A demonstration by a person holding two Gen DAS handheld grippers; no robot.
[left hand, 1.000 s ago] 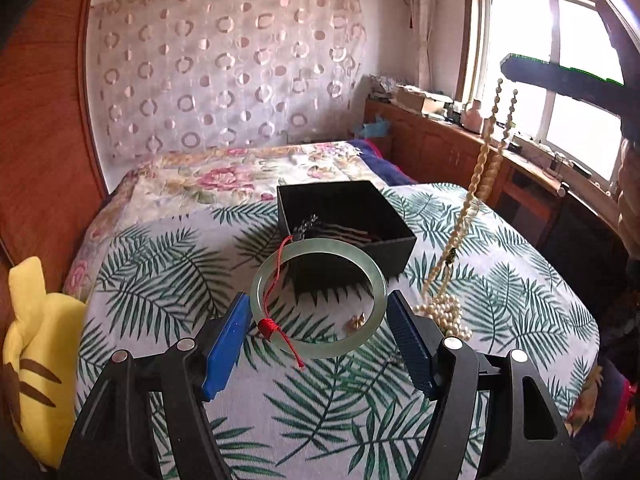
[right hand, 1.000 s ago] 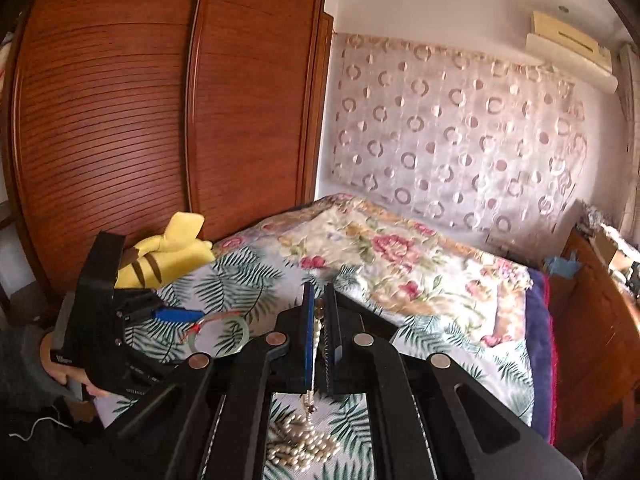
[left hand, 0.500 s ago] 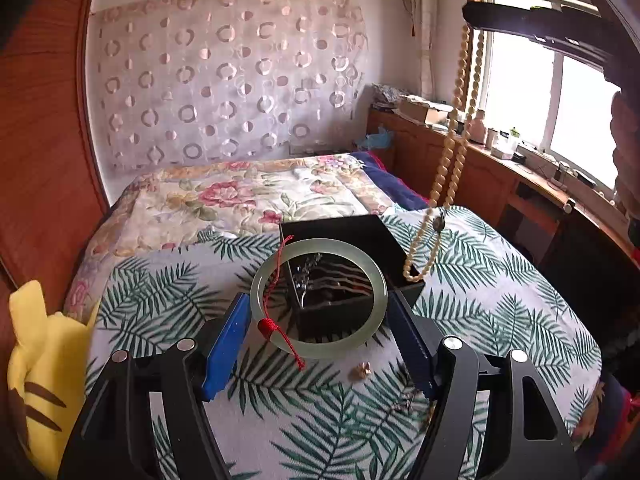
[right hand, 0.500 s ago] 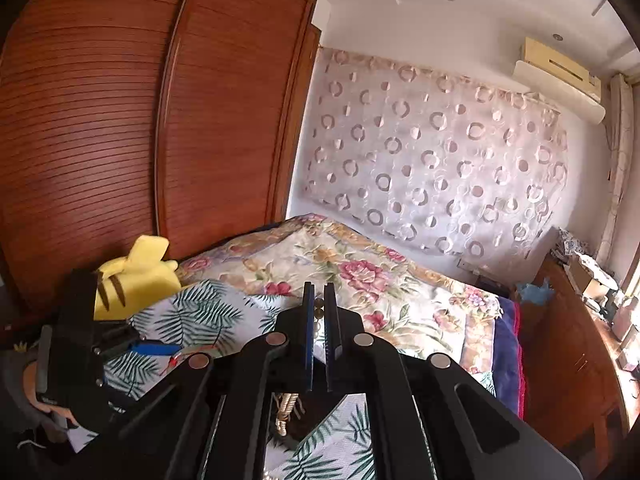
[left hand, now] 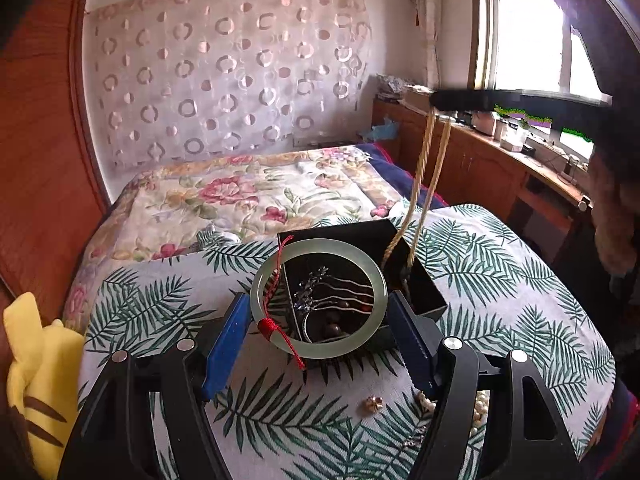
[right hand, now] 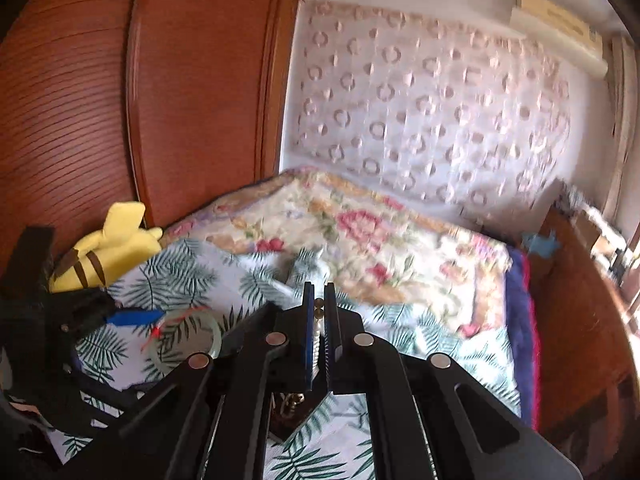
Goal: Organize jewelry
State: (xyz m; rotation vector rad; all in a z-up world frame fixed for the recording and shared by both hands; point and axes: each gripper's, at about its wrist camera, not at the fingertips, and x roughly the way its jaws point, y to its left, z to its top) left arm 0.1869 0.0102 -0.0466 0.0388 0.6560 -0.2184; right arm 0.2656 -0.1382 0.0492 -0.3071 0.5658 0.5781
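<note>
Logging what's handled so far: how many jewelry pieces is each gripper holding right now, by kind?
Jade bangle, in the left gripper: 1
Bead necklace, hanging from the right gripper into the black box: 1
Total: 2

Palm-print bed cover (left hand: 500,280) with black box (left hand: 424,276), gold trinket (left hand: 375,402), pearls (left hand: 480,400), yellow plush (left hand: 36,364)
</note>
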